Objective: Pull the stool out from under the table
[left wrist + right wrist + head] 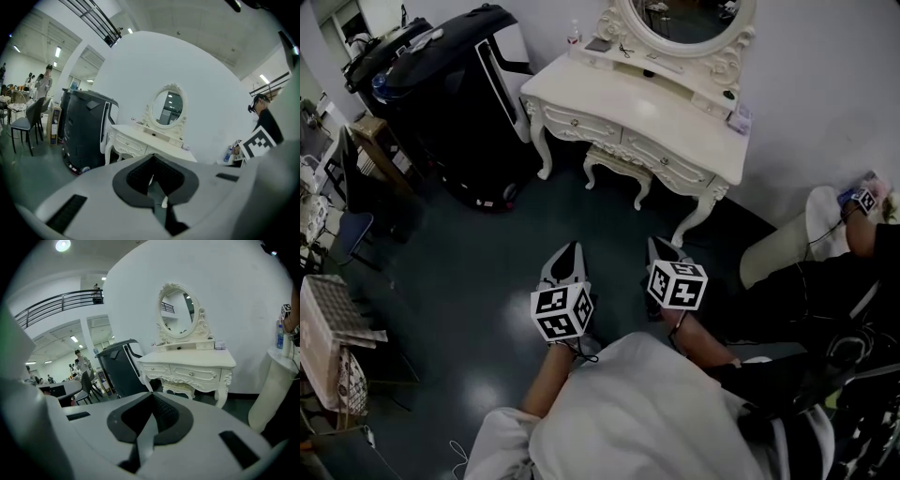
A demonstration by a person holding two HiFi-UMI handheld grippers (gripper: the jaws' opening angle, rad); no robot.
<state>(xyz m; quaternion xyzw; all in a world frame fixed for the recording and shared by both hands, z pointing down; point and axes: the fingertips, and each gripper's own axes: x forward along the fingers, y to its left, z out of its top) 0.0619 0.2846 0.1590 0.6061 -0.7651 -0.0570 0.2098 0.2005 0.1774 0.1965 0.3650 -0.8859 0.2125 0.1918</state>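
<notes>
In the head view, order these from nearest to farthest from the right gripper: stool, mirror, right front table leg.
1. Table leg, just ahead of the right gripper.
2. Stool, under the table.
3. Mirror, against the wall.

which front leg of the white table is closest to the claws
The front leg at the head view's right, ahead of the right claw; the other front leg stands by the black cabinet.

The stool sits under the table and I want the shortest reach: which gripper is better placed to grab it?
Probably the right gripper: the stool shows straight ahead of its shut jaws in its own view. From the left gripper, its own body mostly hides the stool. Both are short of it.
</notes>
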